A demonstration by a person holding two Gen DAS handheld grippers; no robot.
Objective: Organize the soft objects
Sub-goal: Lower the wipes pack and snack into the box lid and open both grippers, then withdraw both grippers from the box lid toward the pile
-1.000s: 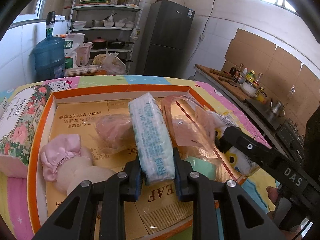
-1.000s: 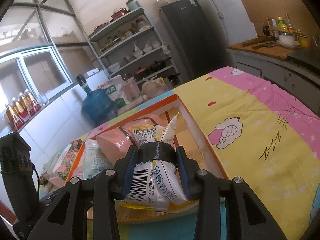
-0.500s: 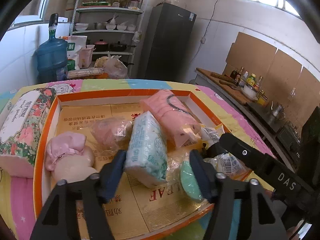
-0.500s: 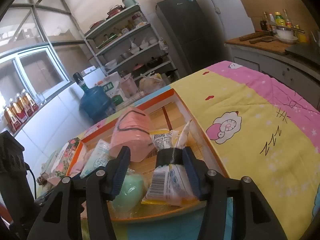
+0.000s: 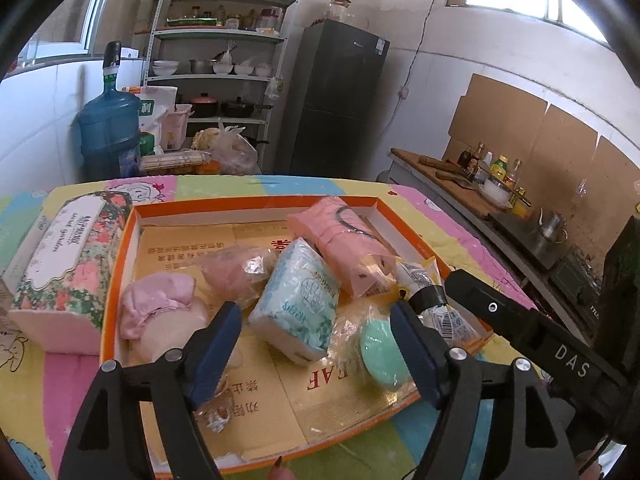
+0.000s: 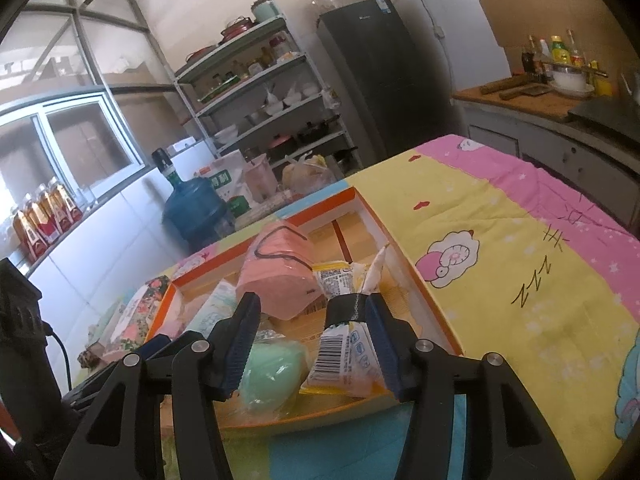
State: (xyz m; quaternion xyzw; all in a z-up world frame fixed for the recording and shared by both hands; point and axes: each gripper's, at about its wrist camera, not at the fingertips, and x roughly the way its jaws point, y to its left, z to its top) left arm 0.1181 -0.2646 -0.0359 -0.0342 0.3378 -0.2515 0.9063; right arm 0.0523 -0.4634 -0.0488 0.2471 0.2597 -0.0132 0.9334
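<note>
An orange-rimmed cardboard tray (image 5: 256,202) lies on the colourful cloth. In it lie a blue-white tissue pack (image 5: 298,302), a pink mask pack (image 5: 346,250), a taped snack bundle (image 5: 434,302), a green sponge (image 5: 384,354), a wrapped pink ball (image 5: 234,272) and a pink-white plush (image 5: 156,312). My left gripper (image 5: 316,350) is open and empty, just in front of the tissue pack. My right gripper (image 6: 310,344) is open; the snack bundle (image 6: 344,356) rests in the tray against its right finger, the green sponge (image 6: 272,378) by its left finger.
A floral tissue box (image 5: 64,268) lies left of the tray on the cloth. The right gripper's arm (image 5: 532,336) reaches in at the tray's right edge. Shelves (image 5: 220,64), a water jug (image 5: 108,132) and a fridge (image 5: 340,100) stand behind; a counter (image 5: 472,200) runs at right.
Both grippers opened and drew back. The left let go of the tissue pack, the right let go of the snack bundle; both now lie in the tray.
</note>
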